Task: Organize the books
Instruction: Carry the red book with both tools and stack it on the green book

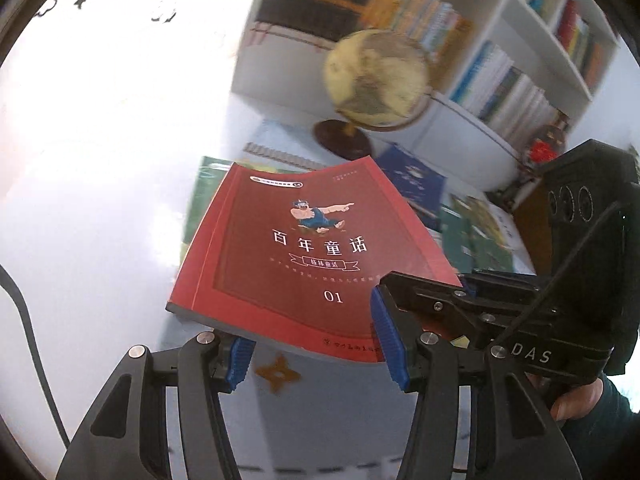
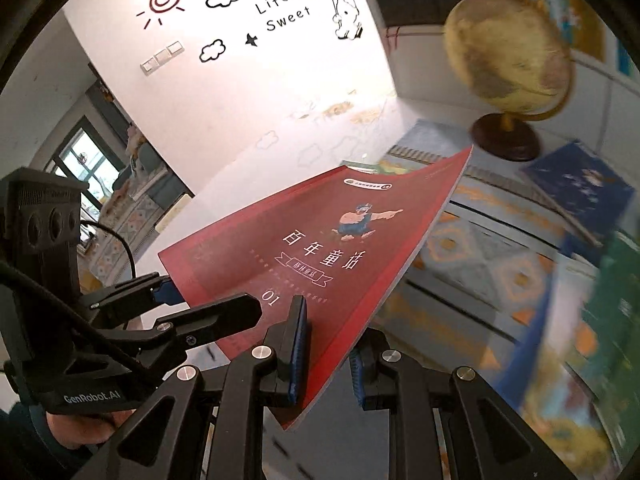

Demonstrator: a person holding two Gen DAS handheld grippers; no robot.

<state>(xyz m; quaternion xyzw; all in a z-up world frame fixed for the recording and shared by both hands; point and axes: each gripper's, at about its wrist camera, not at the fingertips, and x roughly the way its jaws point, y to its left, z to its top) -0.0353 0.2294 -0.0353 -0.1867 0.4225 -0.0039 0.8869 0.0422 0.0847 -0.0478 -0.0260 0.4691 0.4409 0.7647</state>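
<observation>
A red paperback [image 1: 288, 256] with a cartoon figure and "01" on its cover is held in the air above the table. It also shows in the right wrist view [image 2: 320, 248]. My right gripper [image 2: 324, 356] is shut on its lower right corner; that gripper shows in the left wrist view [image 1: 460, 300] clamping the cover. My left gripper [image 1: 316, 356] has its blue pads on either side of the book's near edge and looks wider than the book's thickness. In the right wrist view the left gripper [image 2: 168, 296] touches the book's left corner.
A globe [image 1: 376, 80] on a dark base stands behind the book, also in the right wrist view [image 2: 508, 52]. A blue book [image 1: 412, 184], green books [image 1: 476, 232] and a spiral notebook [image 1: 280, 156] lie on the table. A bookshelf [image 1: 500, 40] full of books stands behind.
</observation>
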